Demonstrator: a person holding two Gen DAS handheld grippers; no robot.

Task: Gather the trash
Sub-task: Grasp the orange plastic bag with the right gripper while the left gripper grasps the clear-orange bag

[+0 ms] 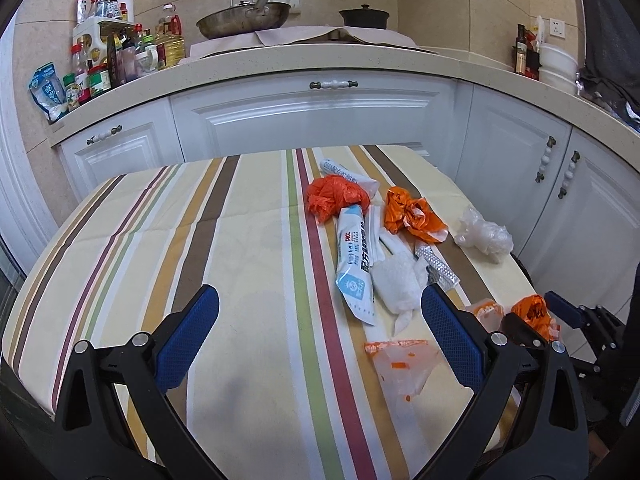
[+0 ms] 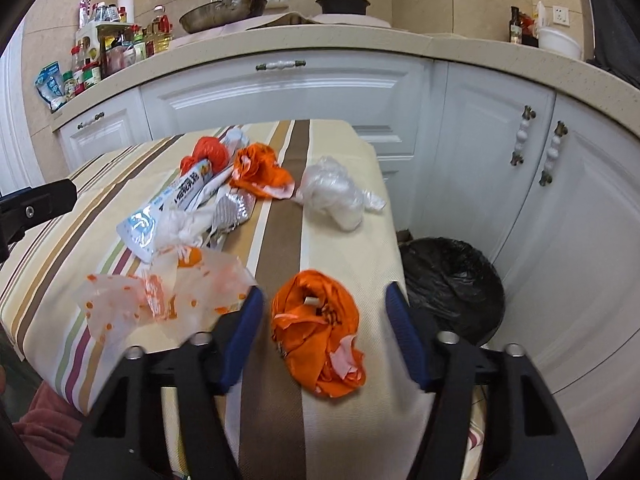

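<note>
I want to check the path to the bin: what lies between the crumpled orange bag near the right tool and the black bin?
Only bare striped tablecloth lies between the orange bag and the bin, plus the tool's blue finger. The right wrist view shows it.

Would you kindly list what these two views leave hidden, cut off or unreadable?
- Bin, right wrist view: the black liner hides its contents, and the table edge cuts off its near side.
- Blue-white packet, left wrist view: its print is partly covered by a red bag.
- Condiment bottles, both views: labels too small to read.
- Wok: its inside cannot be seen.
</note>
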